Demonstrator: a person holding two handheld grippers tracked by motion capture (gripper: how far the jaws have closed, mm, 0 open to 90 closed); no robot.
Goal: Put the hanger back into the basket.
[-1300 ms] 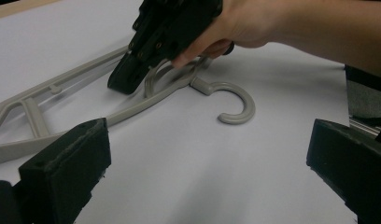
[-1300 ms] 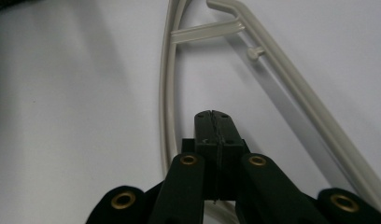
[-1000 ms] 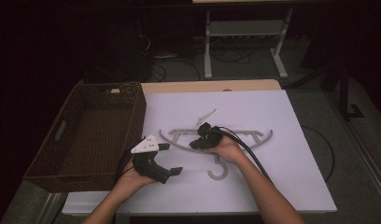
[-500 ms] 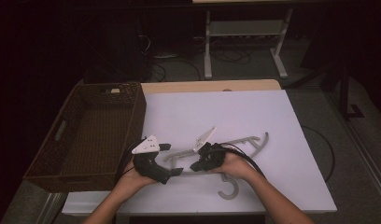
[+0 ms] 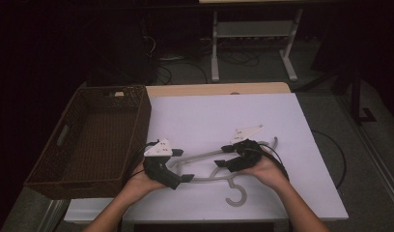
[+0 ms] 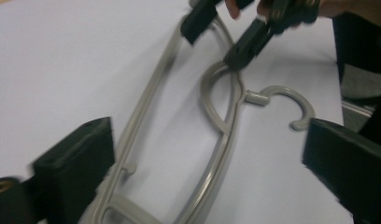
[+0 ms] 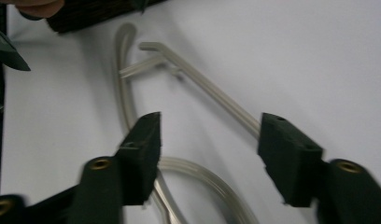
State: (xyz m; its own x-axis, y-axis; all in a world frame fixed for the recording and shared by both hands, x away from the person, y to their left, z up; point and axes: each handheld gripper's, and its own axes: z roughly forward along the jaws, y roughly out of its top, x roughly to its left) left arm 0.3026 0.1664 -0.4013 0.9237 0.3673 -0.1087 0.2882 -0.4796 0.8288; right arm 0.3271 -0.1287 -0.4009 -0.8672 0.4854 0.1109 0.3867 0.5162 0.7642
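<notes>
A white table top [image 5: 282, 121] bears a brown wicker basket [image 5: 79, 164] at its left side. Near the front edge lies a grey plastic clothes hanger [image 5: 209, 178], hook towards the person. The left gripper [image 5: 178, 166] stands over the hanger's left end, jaws wide apart with that end between them, unpressed. The right gripper [image 5: 223, 156] sits over the hanger's middle; its jaws have just been opening and stand apart astride the bars, gripping nothing
</notes>
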